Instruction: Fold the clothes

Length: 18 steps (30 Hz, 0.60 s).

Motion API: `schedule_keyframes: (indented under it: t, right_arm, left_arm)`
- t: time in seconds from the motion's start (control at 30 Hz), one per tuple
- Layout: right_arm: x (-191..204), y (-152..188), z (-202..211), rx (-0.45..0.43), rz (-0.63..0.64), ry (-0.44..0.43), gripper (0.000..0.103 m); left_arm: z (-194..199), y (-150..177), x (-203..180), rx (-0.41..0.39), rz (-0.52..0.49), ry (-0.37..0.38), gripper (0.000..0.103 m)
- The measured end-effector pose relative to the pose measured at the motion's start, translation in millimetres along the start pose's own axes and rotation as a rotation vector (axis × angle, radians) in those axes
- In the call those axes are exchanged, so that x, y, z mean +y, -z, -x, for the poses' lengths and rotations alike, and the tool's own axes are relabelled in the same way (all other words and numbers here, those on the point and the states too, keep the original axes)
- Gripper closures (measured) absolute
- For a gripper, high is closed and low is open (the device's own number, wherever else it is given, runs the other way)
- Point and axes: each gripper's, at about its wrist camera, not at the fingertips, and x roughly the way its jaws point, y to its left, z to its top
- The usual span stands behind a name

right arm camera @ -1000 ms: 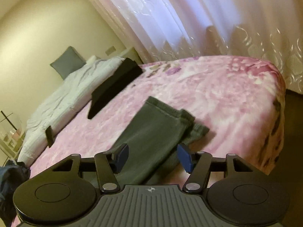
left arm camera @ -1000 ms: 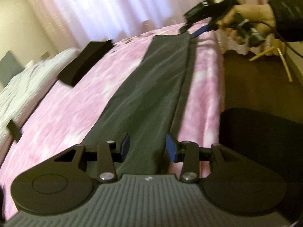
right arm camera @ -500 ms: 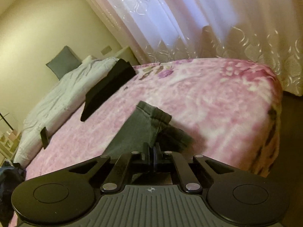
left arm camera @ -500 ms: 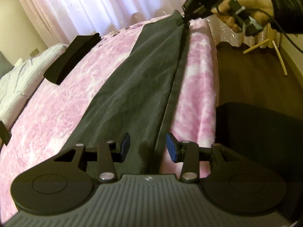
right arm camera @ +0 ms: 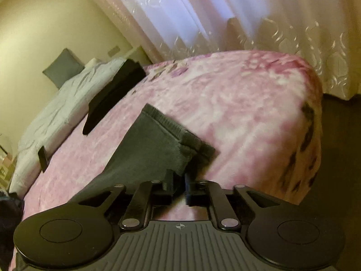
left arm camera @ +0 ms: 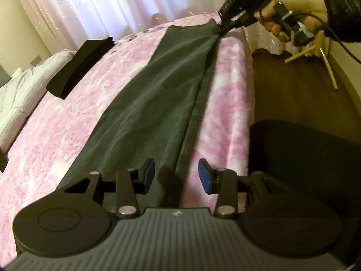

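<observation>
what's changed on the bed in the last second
The right gripper closed in on the corner of the dark grey trousers, clamped there, and its jaws are now opening. The left gripper stayed open over the other end; the folded black garment stayed put.

I can't tell whether my right gripper (right arm camera: 179,181) pinches the grey garment's (right arm camera: 144,153) corner; its opening jaws are blurred. My left gripper's body (left arm camera: 176,237) covers the garment's near end.
</observation>
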Motion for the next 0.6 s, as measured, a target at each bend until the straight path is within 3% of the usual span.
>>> schedule_keyframes:
  t: [0.07,0.2,0.4,0.6]
  right_arm:
    - [2,5,10,-0.027,-0.013,-0.008,0.041]
    - [4,13,11,-0.012,-0.045,-0.067,0.041]
    - [9,5,1,-0.014,-0.089,-0.058,0.041]
    - [10,6,-2,-0.005,-0.080,-0.060,0.041]
  left_arm:
    - [-3,4,-2,0.017,-0.021,-0.004,0.066]
    - [-6,5,-1,0.016,-0.025,-0.013,0.066]
    - [1,-10,12,-0.052,0.039,-0.029,0.070]
    - [-16,-16,1,0.008,-0.097,-0.048,0.076]
